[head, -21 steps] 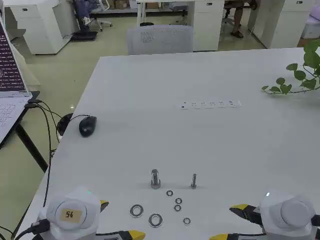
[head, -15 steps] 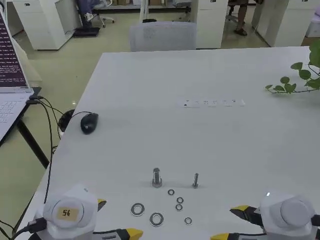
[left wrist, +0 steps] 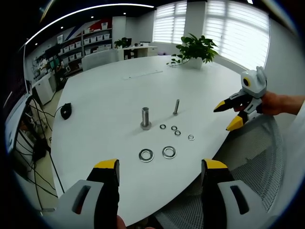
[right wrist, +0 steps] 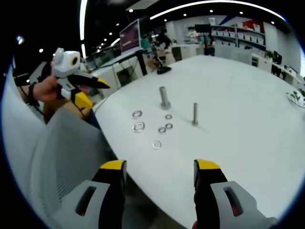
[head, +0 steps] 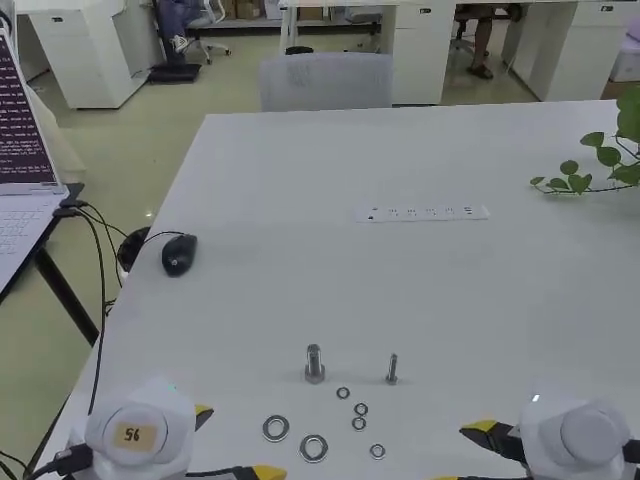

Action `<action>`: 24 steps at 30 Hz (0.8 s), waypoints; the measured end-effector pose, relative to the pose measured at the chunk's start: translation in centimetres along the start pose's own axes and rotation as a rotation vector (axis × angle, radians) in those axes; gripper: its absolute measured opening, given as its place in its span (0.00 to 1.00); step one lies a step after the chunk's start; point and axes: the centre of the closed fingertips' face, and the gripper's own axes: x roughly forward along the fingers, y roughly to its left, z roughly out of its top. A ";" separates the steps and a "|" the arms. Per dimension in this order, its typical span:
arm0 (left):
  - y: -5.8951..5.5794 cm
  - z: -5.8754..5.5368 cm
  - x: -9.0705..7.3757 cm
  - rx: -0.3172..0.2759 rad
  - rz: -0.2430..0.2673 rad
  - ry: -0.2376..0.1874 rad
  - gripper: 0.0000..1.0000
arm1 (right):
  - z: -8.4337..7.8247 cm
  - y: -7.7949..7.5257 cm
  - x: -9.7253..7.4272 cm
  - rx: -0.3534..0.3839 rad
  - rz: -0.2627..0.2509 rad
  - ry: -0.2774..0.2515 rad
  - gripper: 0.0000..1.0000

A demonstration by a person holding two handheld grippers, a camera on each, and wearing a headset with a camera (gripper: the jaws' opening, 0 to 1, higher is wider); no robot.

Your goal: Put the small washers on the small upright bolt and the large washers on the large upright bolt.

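Off table (head: 420, 290) front edge, left tool (left wrist: 159, 167) gapes empty; its view catches right tool (left wrist: 223, 118) parted, in hand (left wrist: 275, 102).

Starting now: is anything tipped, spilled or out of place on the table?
Nothing stands out. The large bolt and small bolt stand upright; the large washers and small washers lie flat on the table beside them.

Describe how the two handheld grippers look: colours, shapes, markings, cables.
Both have rounded white housings and two yellow-tipped jaws. The left gripper carries a yellow sticker reading 56, and a black cable runs from its side. The right gripper has a plain pale grey round cap and a small light on top.
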 end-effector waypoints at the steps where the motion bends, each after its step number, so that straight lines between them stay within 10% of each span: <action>1: 0.0 0.0 0.0 -0.001 0.000 -0.001 0.70 | -0.1 0.0 0.0 0.001 0.000 0.002 0.59; 24: -0.3 -0.2 0.0 -0.022 0.005 -0.008 0.70 | -0.9 -0.3 0.0 -0.021 0.009 0.055 0.58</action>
